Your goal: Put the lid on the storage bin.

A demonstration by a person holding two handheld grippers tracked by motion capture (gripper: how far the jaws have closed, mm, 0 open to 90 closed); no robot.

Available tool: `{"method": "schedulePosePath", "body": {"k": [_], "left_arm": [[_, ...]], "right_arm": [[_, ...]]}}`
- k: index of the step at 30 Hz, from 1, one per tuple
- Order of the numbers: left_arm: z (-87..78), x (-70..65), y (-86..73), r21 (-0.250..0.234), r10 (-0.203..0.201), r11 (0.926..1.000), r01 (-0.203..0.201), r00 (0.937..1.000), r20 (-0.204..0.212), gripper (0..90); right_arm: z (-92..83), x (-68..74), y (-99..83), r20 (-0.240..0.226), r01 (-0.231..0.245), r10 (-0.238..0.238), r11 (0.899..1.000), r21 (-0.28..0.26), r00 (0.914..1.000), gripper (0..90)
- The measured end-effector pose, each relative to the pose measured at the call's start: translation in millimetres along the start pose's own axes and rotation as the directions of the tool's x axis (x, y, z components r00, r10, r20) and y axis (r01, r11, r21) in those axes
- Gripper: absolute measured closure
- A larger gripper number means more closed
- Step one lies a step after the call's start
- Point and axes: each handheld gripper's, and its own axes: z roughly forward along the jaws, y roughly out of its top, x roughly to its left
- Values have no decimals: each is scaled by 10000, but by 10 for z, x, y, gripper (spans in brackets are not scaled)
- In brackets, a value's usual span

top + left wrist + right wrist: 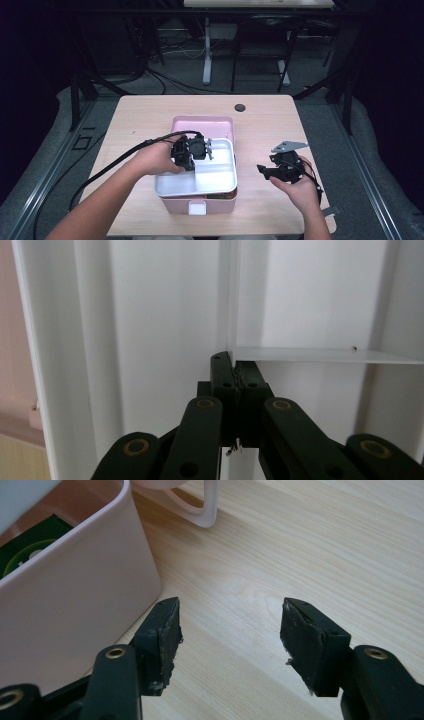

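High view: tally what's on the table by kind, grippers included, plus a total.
Grippers: 2 (left gripper, right gripper)
Pink box: 1
White divided tray sitting in the box: 1
Total: 4

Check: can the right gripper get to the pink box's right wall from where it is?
Probably yes. The right gripper stands open over bare table just beside the pink box, with nothing between them. The left gripper is shut on the white tray's divider, away from that side.
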Motion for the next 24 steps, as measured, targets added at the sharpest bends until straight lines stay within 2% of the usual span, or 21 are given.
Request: {"method": "schedulePosePath", "body": {"k": [15,24], "left_arm": [[124,-34,64,84,402,9992,-403,9991,149,891],[201,-49,63,86,484,9988,-486,9985,256,887]], "right_arm": [[10,0,0,-92,50,-49,9999,118,9999,406],[26,-5,-8,-92,-12,12,10000,18,10000,406]]}}
